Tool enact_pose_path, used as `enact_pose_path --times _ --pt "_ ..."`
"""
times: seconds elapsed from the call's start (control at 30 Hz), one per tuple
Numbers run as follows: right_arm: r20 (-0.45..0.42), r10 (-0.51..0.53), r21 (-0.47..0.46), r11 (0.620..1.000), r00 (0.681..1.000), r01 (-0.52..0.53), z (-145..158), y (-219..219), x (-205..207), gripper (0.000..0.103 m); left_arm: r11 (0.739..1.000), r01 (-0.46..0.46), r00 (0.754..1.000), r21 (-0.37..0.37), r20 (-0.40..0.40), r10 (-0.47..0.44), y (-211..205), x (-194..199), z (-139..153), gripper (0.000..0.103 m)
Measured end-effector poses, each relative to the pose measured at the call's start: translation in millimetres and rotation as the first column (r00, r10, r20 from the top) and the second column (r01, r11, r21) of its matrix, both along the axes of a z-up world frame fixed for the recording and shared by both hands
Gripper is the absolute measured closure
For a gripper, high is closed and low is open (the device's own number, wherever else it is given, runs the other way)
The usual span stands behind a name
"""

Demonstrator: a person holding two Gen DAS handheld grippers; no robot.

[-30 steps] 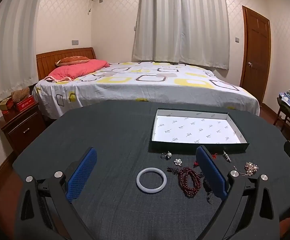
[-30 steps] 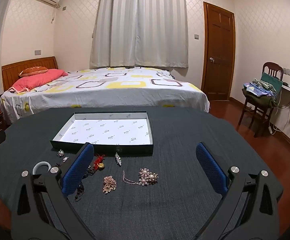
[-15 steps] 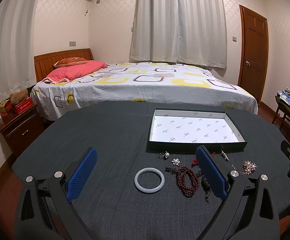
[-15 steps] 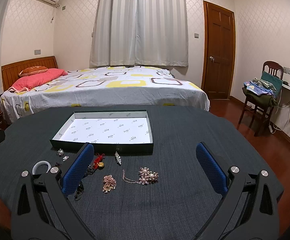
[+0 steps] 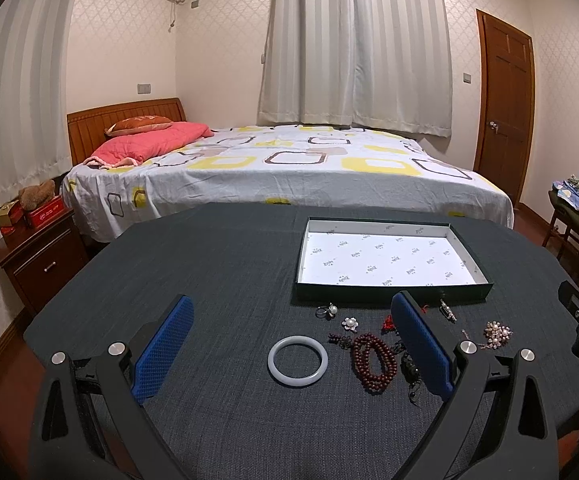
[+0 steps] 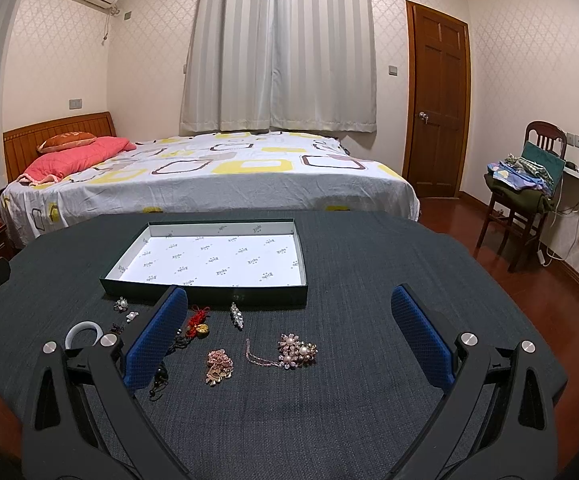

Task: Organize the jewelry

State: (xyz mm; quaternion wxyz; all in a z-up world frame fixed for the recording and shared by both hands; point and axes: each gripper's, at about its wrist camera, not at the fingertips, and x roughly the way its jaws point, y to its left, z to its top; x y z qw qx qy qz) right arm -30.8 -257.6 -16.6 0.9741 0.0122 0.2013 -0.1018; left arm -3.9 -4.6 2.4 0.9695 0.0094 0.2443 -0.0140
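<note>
Both tongs stand spread wide and hold nothing.

Left wrist view: the left gripper (image 5: pixel 291 346) has its blue pads far apart above the dark table (image 5: pixel 217 272). A white bangle (image 5: pixel 297 361) lies flat between them, almost on the midline, just toward 12 o'clock from the fingers' reach. Being a ring, it has no long axis, so any approach angle would serve. The coil of dark red beads (image 5: pixel 373 362) lies just beside the bangle at its 3 o'clock, close to the right-hand pad. A ring with a pearl (image 5: pixel 326 311) and a small flower brooch (image 5: pixel 350 323) sit further off at 12 to 1 o'clock. Beyond them stands the tray (image 5: pixel 389 294), its white-lined floor bare, its long side running across the view.

Right wrist view: the right gripper (image 6: pixel 289 338) frames a pink beaded cluster (image 6: pixel 219 366) at about 11 o'clock and a pearl flower brooch (image 6: pixel 297 351) near dead centre, its chain trailing toward 9 o'clock. A slim crystal pin (image 6: pixel 236 315) lies further out, its long axis running roughly 11 to 5 o'clock. A red knotted charm (image 6: pixel 197 320) rests just beside the left-hand pad.

The bangle is plainly the left tongs' nearer piece, and the pearl flower brooch the right's. The tray lies at 12 o'clock from both, so nothing appears sorted yet.
</note>
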Motion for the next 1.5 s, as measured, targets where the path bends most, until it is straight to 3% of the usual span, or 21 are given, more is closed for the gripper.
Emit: enact_pose_path --times 1.17,1.5 --pt "-0.006 0.002 0.001 1.0 1.0 -0.002 -11.7 4.1 2.3 0.003 1.0 0.009 1.0 0.003 -0.009 -0.009 -1.6 0.0 -1.3 0.007" --pt "-0.03 0.005 0.009 1.0 1.0 -0.004 -24.7 6.6 11.1 0.003 1.0 0.013 0.999 0.006 -0.045 -0.013 -0.2 8.4 -16.1 0.007"
